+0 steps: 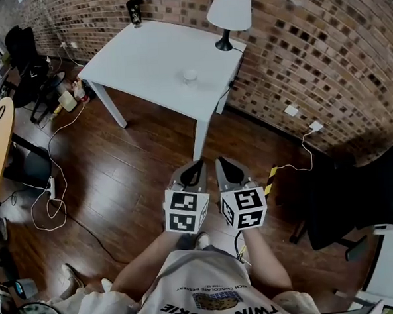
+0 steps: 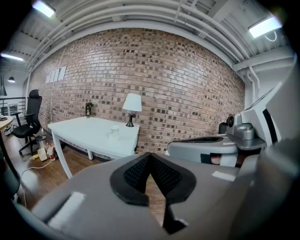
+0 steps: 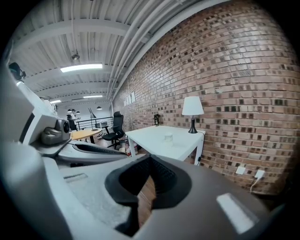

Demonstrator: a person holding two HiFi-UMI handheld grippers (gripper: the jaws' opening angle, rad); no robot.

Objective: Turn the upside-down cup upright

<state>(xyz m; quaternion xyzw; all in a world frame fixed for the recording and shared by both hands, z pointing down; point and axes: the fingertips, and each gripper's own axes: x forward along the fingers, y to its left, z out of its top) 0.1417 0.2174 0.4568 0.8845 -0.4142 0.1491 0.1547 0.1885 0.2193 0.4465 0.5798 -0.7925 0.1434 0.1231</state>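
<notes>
A small clear cup [image 1: 190, 75] stands upside down on the white table [image 1: 144, 56], near its right side; it also shows in the left gripper view [image 2: 114, 131] and the right gripper view [image 3: 168, 138]. Both grippers are held side by side over the wooden floor, well short of the table and pointing toward it. My left gripper [image 1: 198, 165] [image 2: 150, 154] has its jaws together with nothing between them. My right gripper [image 1: 222, 161] [image 3: 150, 157] is likewise shut and empty.
A white lamp [image 1: 229, 11] stands at the table's far right corner and a dark object [image 1: 134, 11] at its far left corner. A black office chair [image 1: 378, 195] is to the right, cables [image 1: 50, 208] lie on the floor at left, and a brick wall [image 1: 323, 52] runs behind.
</notes>
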